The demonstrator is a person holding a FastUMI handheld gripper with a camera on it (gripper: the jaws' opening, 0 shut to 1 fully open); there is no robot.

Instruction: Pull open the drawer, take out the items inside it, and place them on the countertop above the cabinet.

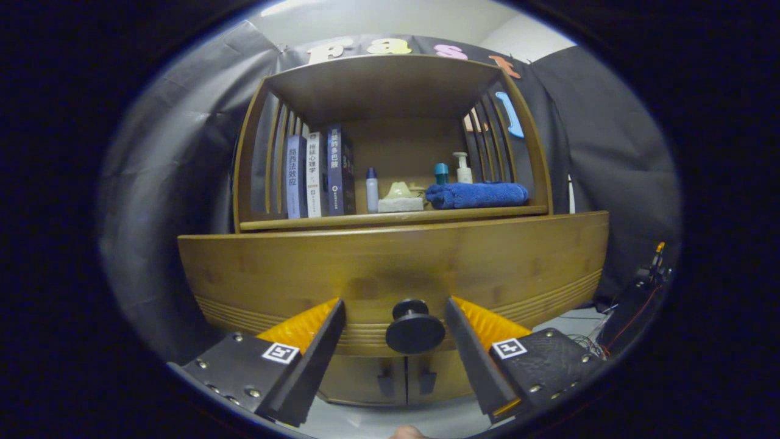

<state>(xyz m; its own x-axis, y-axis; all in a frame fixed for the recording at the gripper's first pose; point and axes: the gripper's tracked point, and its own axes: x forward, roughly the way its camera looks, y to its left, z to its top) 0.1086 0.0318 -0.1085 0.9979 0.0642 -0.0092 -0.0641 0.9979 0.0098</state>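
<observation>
Here my claw (395,305) is spread wide, its two fingers at the bottom of the frame flanking the round black knob (414,329) of the wooden drawer front (390,268). The knob sits between the fingers, closer to the right one, and neither finger touches it. The drawer is closed, its broad bamboo-coloured face spanning the middle of the frame, with ribbed grooves along its lower edge. Below it, at bottom centre, I see two small cabinet doors (405,378) with dark handles.

Above the drawer, in the upper middle of the frame, the worktop (390,217) carries an open wooden shelf (390,85) with slatted sides. On it stand three upright books (317,174) at the left, then a slim white bottle with a blue cap (372,190), a pale block-shaped item (400,198), and a folded blue towel (476,195) to the right. Behind the towel stand a teal-capped bottle (441,173) and a white pump bottle (463,168). Some cables (640,292) hang at the right edge.
</observation>
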